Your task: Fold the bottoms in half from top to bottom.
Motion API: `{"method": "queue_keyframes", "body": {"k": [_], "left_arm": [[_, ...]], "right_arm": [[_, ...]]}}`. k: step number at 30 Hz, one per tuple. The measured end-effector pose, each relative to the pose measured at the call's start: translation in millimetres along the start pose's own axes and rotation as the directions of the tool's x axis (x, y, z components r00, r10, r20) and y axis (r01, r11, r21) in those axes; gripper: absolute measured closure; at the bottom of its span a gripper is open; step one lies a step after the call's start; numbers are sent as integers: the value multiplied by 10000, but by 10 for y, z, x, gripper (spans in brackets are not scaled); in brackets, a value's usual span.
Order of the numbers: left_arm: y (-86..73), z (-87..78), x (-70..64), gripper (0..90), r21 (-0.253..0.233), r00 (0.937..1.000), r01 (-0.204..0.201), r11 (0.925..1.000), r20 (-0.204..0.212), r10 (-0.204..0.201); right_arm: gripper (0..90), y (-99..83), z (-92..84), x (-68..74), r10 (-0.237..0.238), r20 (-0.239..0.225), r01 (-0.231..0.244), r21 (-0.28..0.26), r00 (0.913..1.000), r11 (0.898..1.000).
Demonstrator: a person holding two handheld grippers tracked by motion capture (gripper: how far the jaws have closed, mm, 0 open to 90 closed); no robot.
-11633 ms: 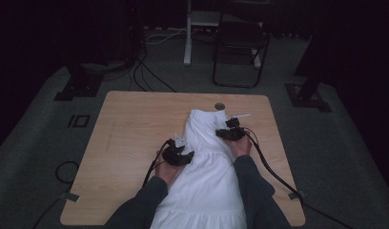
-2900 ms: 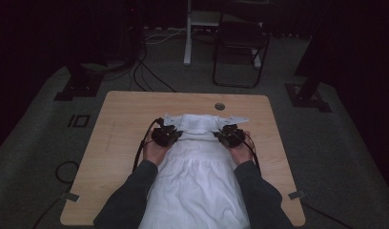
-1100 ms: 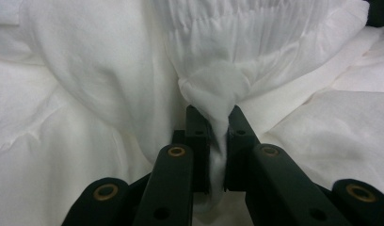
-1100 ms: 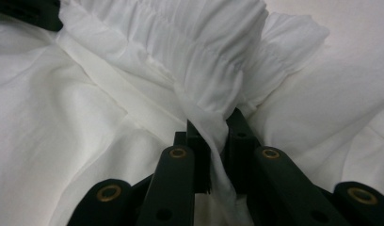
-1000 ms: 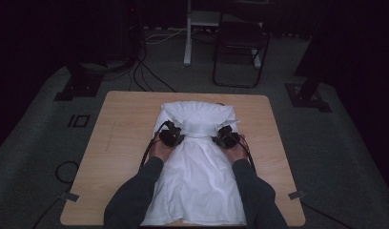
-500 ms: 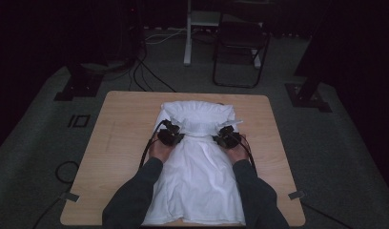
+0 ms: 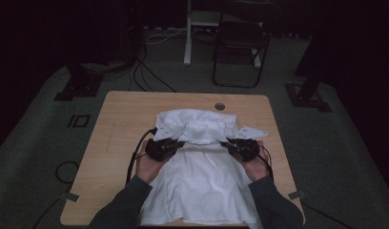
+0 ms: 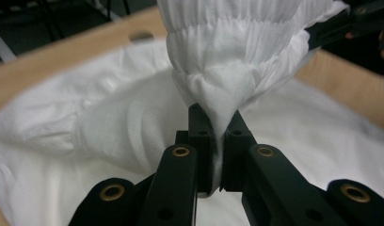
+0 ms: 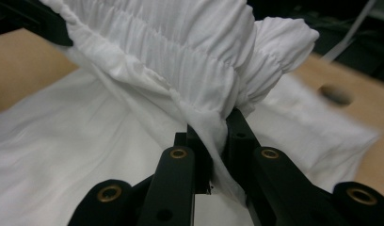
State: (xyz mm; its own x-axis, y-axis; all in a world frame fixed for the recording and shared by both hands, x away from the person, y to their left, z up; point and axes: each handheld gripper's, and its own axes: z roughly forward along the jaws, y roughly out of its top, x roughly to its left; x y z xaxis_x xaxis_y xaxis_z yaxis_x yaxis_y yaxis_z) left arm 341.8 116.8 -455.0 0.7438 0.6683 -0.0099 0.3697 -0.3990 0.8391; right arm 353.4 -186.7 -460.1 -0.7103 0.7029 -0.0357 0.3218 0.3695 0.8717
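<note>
Garment (image 8: 218, 84) — gathered band pinched between both jaws | probably lifted

From my remote seat I see dark grey long sleeves (image 7: 135, 202) covering both forearms down to the wrists. The left gripper (image 7: 179, 142) and right gripper (image 7: 226, 141) are matt black blocks, each topped by a pale grey three-cornered plate (image 7: 252, 130) and trailing a looping black cable (image 7: 135, 155). Up close, each gripper's black linkage arms carry brass-coloured rivets (image 8: 180, 151) and small dark screw holes, narrowing to two slim black jaws.
</note>
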Motion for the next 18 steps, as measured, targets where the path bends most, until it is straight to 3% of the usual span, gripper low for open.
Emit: {"method": "queue_keyframes", "body": {"k": [1, 2, 3, 4, 5, 6, 7, 8, 9, 10, 13, 14, 17, 18], "left_arm": [[0, 0, 0, 860, 0, 10000, 0, 10000, 0, 0], [-156, 38, -28, 859, 311, 9993, 273, 9991, 243, -280], [-156, 38, -28, 858, 311, 9993, 273, 9991, 243, -280], [-343, 117, -42, 858, 811, 9988, 363, 9960, 285, -387], [-343, 117, -42, 857, 811, 9988, 363, 9960, 285, -387], [-524, 221, -39, 857, 1298, 9956, 738, 9888, 477, -805], [-524, 221, -39, 856, 1298, 9956, 738, 9888, 477, -805], [-670, 313, -50, 855, 1754, 9939, 887, 9805, 492, -987], [-670, 313, -50, 853, 1754, 9939, 887, 9805, 492, -987], [-768, 388, -72, 849, 2120, 9953, 762, 9743, 423, -871], [-836, 455, -76, 838, 2309, 9973, 613, 9710, 256, -690], [-856, 464, -50, 832, 2188, 9937, 954, 9711, 373, -1060], [-832, 455, -44, 722, 2332, 9917, 1041, 9668, 493, -1187], [-794, 418, -53, 654, 2306, 9908, 1088, 9669, 533, -1242]], "right_arm": [[834, 0, 0, 0, 0, 0, 0, 0, 10000, 10000], [833, -149, 11, 89, -6, -240, 15, 378, 9997, 9993], [833, -149, 11, 89, -6, -240, 15, 378, 9997, 9993], [833, -315, 71, 164, -5, -447, 45, 885, 9990, 9961], [833, -315, 71, 164, -5, -447, 45, 885, 9990, 9961], [832, -493, 168, 222, 91, -616, -2, 1430, 9981, 9897], [832, -493, 168, 222, 91, -616, -2, 1430, 9981, 9897], [832, -620, 246, 240, 330, -777, -188, 1763, 9964, 9842], [832, -620, 246, 240, 330, -777, -188, 1763, 9964, 9842], [830, -746, 334, 255, 551, -837, -355, 2192, 9950, 9750], [823, -844, 403, 267, 740, -921, -493, 2461, 9930, 9680], [813, -880, 420, 266, 831, -929, -582, 2444, 9922, 9679], [764, -872, 413, 254, 914, -953, -649, 2510, 9913, 9658], [626, -856, 400, 251, 1097, -1096, -779, 2610, 9879, 9622]]}}
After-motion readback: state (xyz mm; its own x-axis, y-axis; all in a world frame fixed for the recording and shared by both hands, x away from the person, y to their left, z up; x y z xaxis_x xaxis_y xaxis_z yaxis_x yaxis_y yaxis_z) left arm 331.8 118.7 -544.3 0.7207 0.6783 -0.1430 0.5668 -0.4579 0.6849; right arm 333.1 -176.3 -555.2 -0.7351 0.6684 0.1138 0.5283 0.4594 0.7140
